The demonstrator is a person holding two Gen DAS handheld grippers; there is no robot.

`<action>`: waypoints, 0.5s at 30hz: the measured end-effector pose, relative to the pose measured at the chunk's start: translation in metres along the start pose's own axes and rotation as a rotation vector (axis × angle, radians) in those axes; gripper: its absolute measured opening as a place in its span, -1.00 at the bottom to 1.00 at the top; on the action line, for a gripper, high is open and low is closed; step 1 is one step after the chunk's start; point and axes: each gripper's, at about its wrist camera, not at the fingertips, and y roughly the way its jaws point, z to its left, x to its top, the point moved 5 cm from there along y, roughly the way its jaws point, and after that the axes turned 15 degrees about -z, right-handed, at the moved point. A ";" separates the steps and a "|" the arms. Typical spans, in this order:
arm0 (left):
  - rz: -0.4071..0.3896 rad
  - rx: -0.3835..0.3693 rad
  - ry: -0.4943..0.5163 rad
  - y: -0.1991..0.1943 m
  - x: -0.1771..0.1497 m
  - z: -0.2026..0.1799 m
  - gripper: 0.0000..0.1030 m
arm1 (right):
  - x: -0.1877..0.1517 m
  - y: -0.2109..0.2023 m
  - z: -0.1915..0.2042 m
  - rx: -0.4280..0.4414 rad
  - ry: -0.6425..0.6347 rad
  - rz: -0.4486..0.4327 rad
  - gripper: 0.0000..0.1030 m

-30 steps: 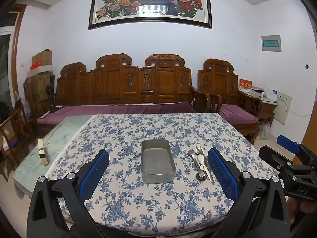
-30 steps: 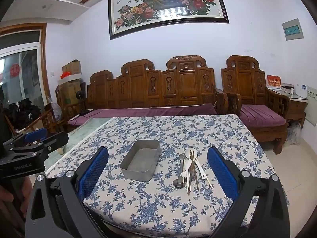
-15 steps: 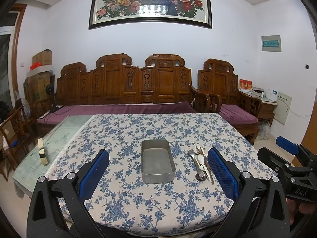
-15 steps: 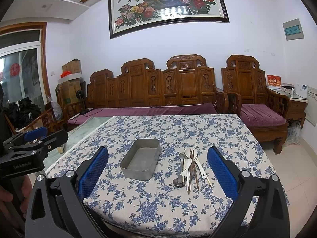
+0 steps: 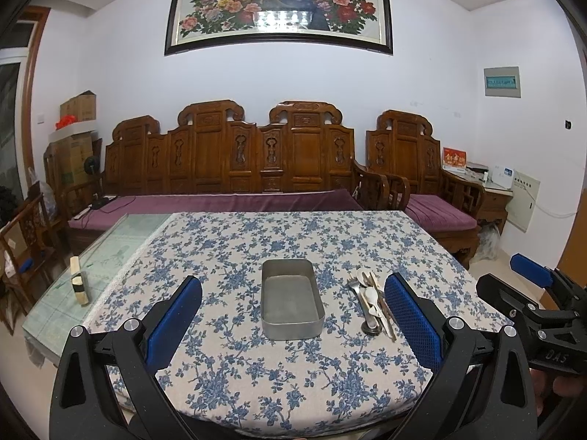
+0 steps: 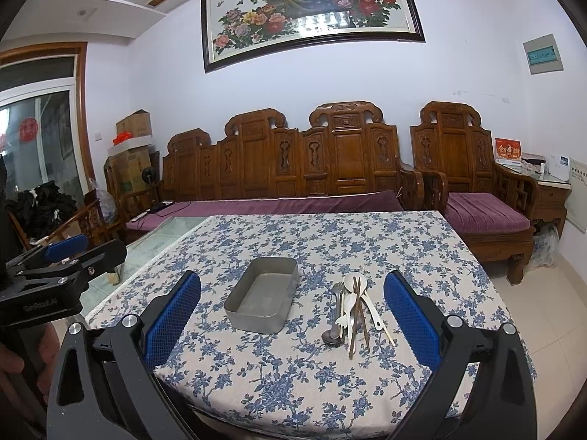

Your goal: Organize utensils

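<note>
Currently both the left gripper point(image 5: 292, 315) and right gripper point(image 6: 292, 313) hover with fingers spread apart above the table's near edge point(image 5: 293, 399), metal tray point(image 5: 290, 299) beside utensil pile point(image 5: 372, 302).

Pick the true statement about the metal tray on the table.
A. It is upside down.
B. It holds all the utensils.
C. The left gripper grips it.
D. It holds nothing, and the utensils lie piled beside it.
D: the metal tray shows only its bare floor, while the utensils lie piled on the tablecloth to its right.
</note>
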 end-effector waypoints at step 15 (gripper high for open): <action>-0.005 -0.001 0.000 -0.001 0.004 0.000 0.88 | -0.001 0.000 0.002 0.001 -0.001 0.001 0.95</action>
